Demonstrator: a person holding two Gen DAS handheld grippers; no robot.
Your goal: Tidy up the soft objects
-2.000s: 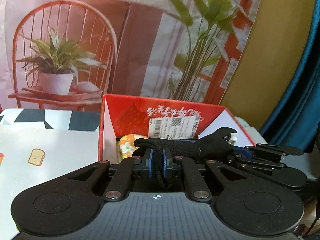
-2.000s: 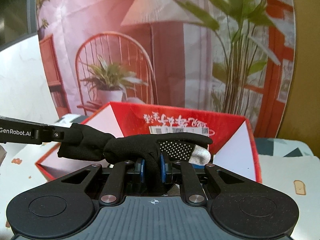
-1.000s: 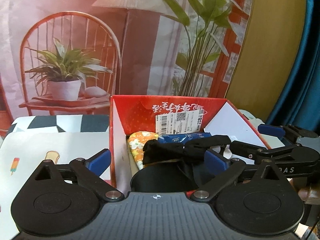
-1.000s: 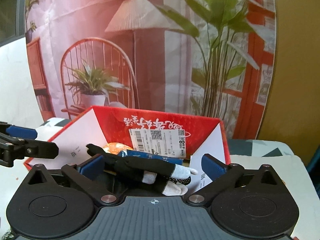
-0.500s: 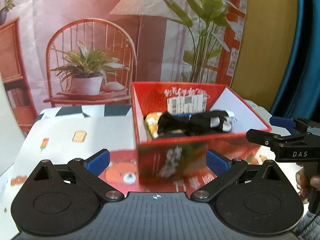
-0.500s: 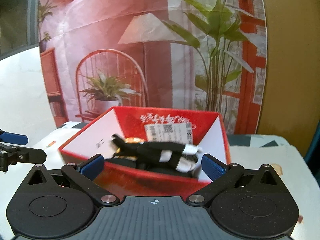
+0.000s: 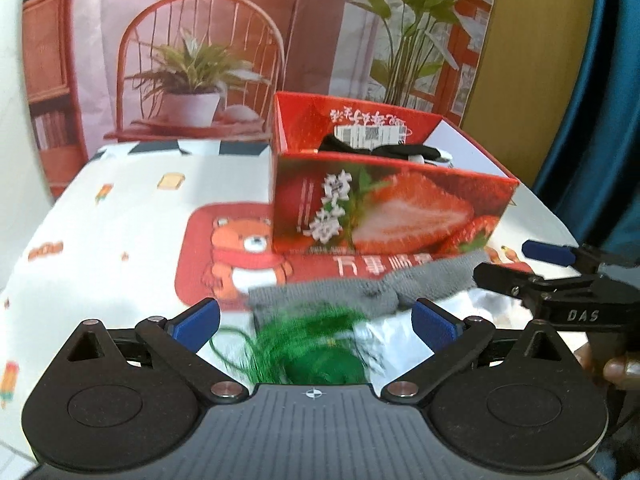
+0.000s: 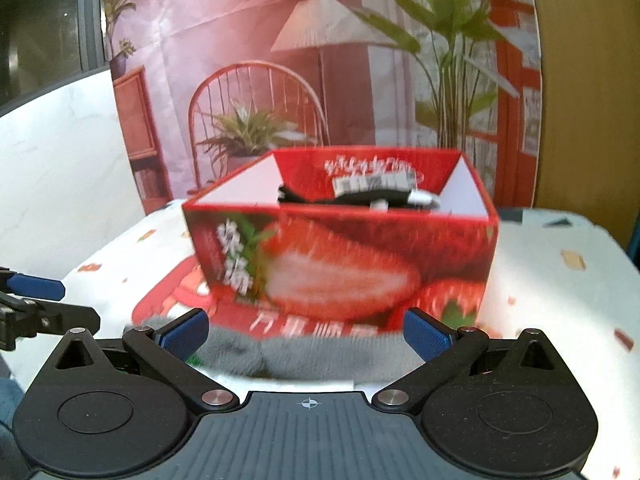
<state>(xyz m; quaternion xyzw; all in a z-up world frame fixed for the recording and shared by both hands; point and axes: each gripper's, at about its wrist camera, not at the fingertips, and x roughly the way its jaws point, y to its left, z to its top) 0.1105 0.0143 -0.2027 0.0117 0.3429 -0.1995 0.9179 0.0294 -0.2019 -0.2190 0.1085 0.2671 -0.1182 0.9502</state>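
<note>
— Any writing you can read?

— On the right of the left wrist view, the right claw (image 7: 532, 264) carries "DAS" in pale letters on its black body, with a fingertip (image 7: 622, 372) of the person's hand below it. The strawberry box (image 7: 384, 208) has white Chinese characters on its front and inner back wall, plus a white barcode label (image 7: 370, 135); the small print is too blurred to read. Large Chinese characters also run across the red panel of the tablecloth (image 7: 100, 240), next to a cartoon bear (image 7: 248, 256).

— Where are the soft things?

— A black glove (image 7: 400, 152) with pale fingertips lies inside the box. A grey sock (image 7: 372, 288) lies on the table in front of the box, and beside it, closer to the left claw (image 7: 316, 322), a tangle of green yarn (image 7: 312, 352) on some crinkled silver-white wrapping (image 7: 384, 336).

— Does the right wrist view show the same?

— It shows the box (image 8: 344, 260), the glove (image 8: 360, 199) and the sock (image 8: 296, 352), but only a speck of green. The right claw (image 8: 306, 332) frames the sock; the left claw (image 8: 36, 300) shows at the far left.

— And the claws?

— Both spread wide, holding nothing.

— The room?

— A printed backdrop (image 7: 192, 40) of a wicker chair, potted plant, lamp and tall leaves; mustard wall and teal curtain (image 7: 592, 80) to the right.
</note>
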